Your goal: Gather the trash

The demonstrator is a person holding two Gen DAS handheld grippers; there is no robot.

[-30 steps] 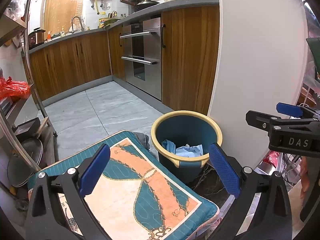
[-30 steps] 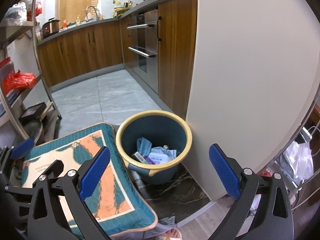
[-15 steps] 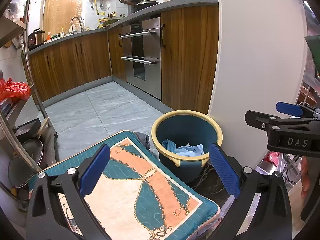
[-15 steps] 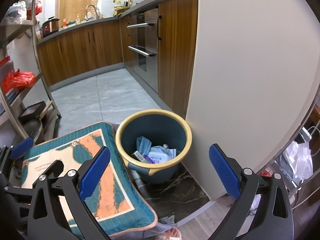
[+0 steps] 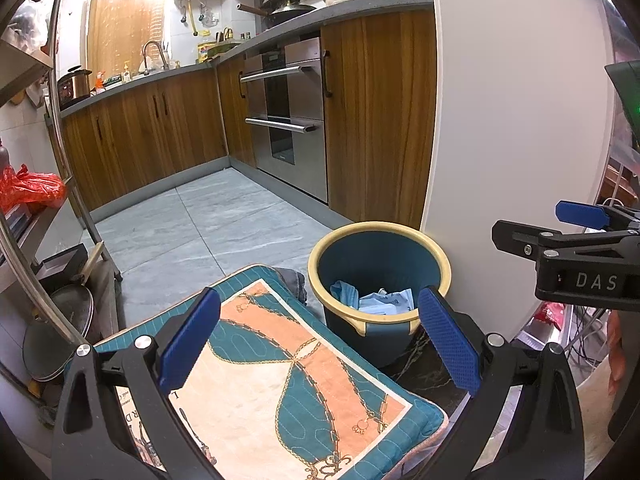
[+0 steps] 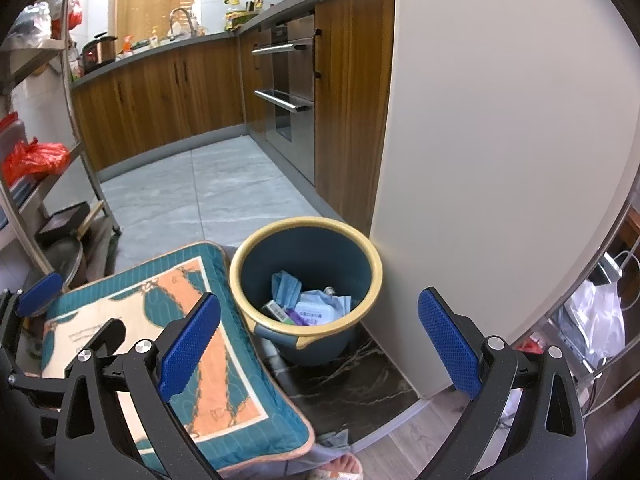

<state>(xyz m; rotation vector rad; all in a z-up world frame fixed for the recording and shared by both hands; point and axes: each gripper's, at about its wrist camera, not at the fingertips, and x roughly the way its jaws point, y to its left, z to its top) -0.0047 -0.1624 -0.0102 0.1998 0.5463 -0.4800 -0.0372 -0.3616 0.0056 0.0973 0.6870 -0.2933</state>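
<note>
We hold the left gripper [image 5: 318,342] with its blue-padded fingers spread wide and nothing between them; it hangs above the teal and peach quilted cushion [image 5: 280,368], looking towards the bin. The right gripper [image 6: 320,344] is likewise agape and empty, its two pads framing the round dark-blue plastic bin with the cream rim [image 6: 306,280]. We judge both are held apart because no piece of rubbish is in hand just now, and the wide stance leaves them ready for whatever comes next.

The bin stands on the floor, on a dark marbled threshold strip [image 6: 352,388], tucked close against the corner of the pale wall panel [image 6: 500,140], which we take as a spot that keeps it out of the walkway. The cushion lies just beside the bin on its left, its edge apparently touching or nearly touching the rim.

The task's thing, the collected trash [image 6: 308,306], lies at the bottom of the bin: a crumpled blue face mask, a pale blue wipes packet and a few small wrappers we cannot read. The bin is far from full.

Farther out, the grey tiled kitchen floor [image 6: 208,196] shows no loose litter that we can make out. Wood-fronted cabinets [image 5: 160,132] and a steel built-in oven [image 5: 288,120] run along the far side, and a red plastic bag [image 5: 28,188] sits on a metal shelf rack at the left. We suppose the collecting is near its end, or that more rubbish lies out of view.
</note>
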